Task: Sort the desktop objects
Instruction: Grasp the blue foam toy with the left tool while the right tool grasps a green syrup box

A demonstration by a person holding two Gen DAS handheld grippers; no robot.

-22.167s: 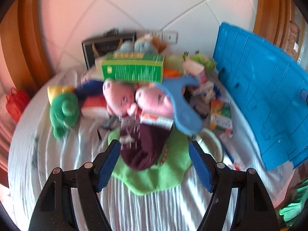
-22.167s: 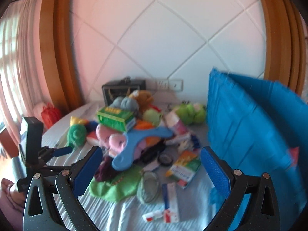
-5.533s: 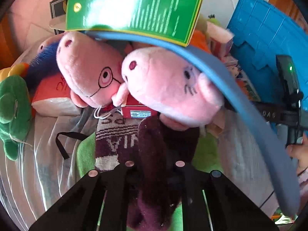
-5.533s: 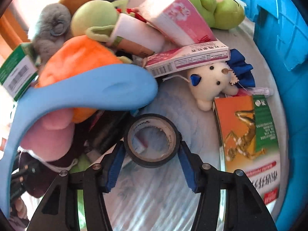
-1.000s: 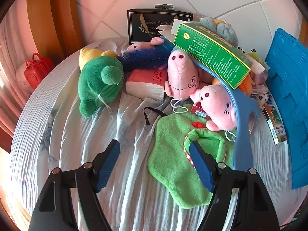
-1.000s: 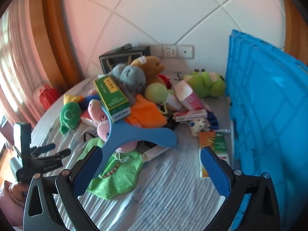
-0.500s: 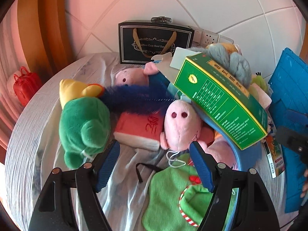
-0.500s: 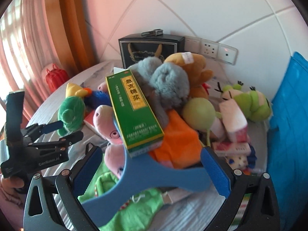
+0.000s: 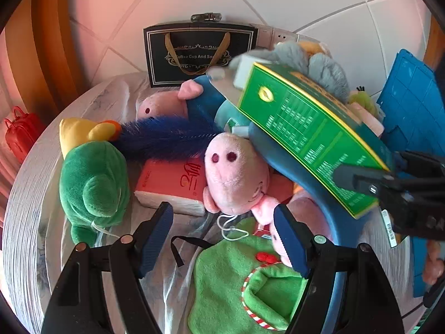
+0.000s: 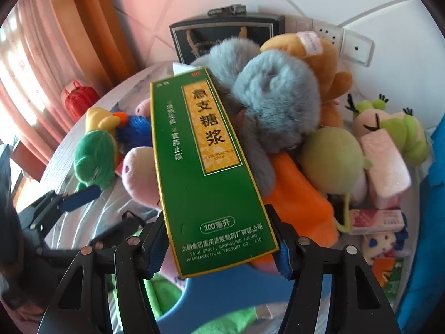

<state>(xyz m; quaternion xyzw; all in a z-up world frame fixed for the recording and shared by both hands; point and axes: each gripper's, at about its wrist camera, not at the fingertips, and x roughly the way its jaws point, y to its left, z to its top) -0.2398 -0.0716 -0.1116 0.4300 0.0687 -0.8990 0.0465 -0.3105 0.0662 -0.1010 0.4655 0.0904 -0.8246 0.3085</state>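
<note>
Jaws of our right gripper (image 10: 219, 246) have just been closing and now pinch the green box (image 10: 207, 167) lying atop the toy pile. Our left gripper (image 9: 224, 236) hangs spread above the green cloth (image 9: 222, 278), holding nothing.

White tiled wall (image 9: 292, 5) – wooden frame (image 9: 47, 55), sunlit pink curtain (image 10: 30, 83).

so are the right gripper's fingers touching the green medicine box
Touching. The right wrist view shows the right gripper, its fingers just closing, with both pads flush against the green medicine box sides.
</note>
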